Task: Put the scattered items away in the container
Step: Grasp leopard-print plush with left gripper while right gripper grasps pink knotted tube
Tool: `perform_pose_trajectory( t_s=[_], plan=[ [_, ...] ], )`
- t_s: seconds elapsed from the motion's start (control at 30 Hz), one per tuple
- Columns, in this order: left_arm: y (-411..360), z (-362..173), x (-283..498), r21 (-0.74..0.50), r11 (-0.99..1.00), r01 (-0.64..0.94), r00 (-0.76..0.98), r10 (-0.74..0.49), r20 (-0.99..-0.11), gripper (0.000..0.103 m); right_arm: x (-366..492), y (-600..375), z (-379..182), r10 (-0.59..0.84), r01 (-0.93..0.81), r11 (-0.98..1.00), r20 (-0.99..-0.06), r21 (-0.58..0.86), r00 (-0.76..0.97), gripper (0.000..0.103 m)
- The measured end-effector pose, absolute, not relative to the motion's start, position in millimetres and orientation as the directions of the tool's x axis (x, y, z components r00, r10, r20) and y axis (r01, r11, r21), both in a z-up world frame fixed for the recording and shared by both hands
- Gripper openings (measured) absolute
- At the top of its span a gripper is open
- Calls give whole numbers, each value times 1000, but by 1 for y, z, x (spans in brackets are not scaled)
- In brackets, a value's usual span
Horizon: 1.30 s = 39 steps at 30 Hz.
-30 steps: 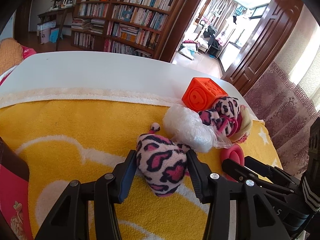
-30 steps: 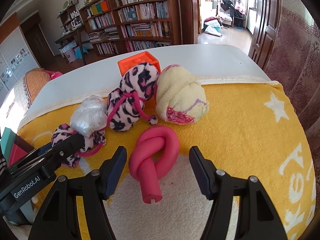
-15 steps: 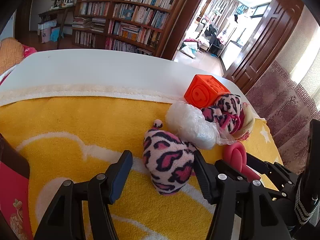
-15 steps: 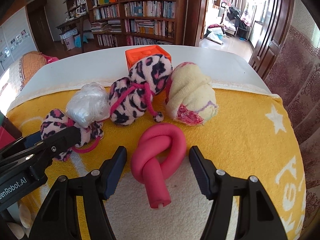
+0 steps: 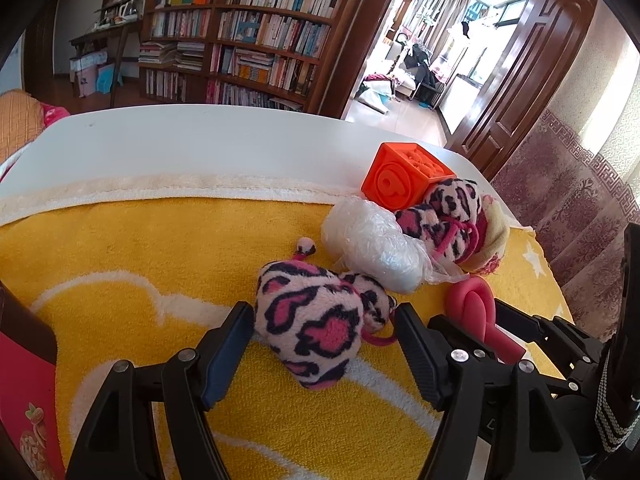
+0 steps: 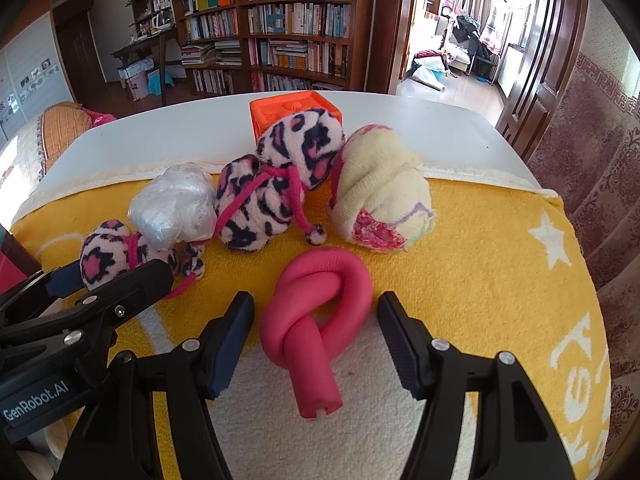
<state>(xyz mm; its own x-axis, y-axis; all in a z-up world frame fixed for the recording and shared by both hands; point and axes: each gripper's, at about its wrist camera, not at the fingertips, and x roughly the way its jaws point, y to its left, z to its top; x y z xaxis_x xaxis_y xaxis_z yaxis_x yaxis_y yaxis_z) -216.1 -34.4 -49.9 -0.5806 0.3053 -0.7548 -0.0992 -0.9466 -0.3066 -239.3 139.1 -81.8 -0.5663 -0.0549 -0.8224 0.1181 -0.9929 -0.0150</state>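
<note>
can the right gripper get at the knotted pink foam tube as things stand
Probably yes. The right gripper is open with the knotted pink foam tube already lying between its fingers on the yellow towel. Nothing covers it; the cream sock bundle sits apart, farther back.

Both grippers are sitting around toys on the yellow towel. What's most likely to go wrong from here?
1. The left gripper has just been opening; the leopard plush lies between its pads unheld, so lifting now would leave it behind.
2. Its pink cord trails by the right finger and could snag.
3. The right gripper brackets the pink knotted tube without touching; closing on the rounded knot may squeeze it out.
</note>
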Motion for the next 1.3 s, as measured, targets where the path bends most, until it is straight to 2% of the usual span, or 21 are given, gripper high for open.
perform_pose_trajectory(
  t_s=[0.1,0.17,0.57,0.77,0.8,0.83,0.87,1.3],
  plan=[
    [-34,-50,-218,-311,-946,-97,-581,307,-753,74,-240,140,-81,-49,115,-993,-822,-20,-567,65],
    [-34,-50,-218,-310,-946,-97,-581,307,-754,74,-240,144,-79,-50,108,-994,-823,-13,-565,53],
    [-39,-46,-219,-329,-941,-75,-587,309,-748,74,-240,162,-73,-94,56,-996,-819,76,-566,53],
    [-33,-49,-222,-276,-956,-100,-582,282,-763,74,-241,161,-74,-97,48,-995,-824,85,-558,53],
    [-33,-49,-222,-274,-956,-100,-583,280,-763,71,-241,162,-74,-97,45,-995,-823,86,-560,53],
    [-33,-49,-222,-282,-953,-107,-583,290,-759,59,-240,163,-74,-96,41,-995,-822,88,-562,53],
    [-33,-49,-222,-297,-948,-116,-579,307,-755,58,-240,164,-73,-97,38,-995,-820,92,-565,53],
    [-42,-20,-202,-313,-947,-70,-644,282,-711,57,-232,177,-50,-158,19,-982,-768,186,-621,53]
  ],
)
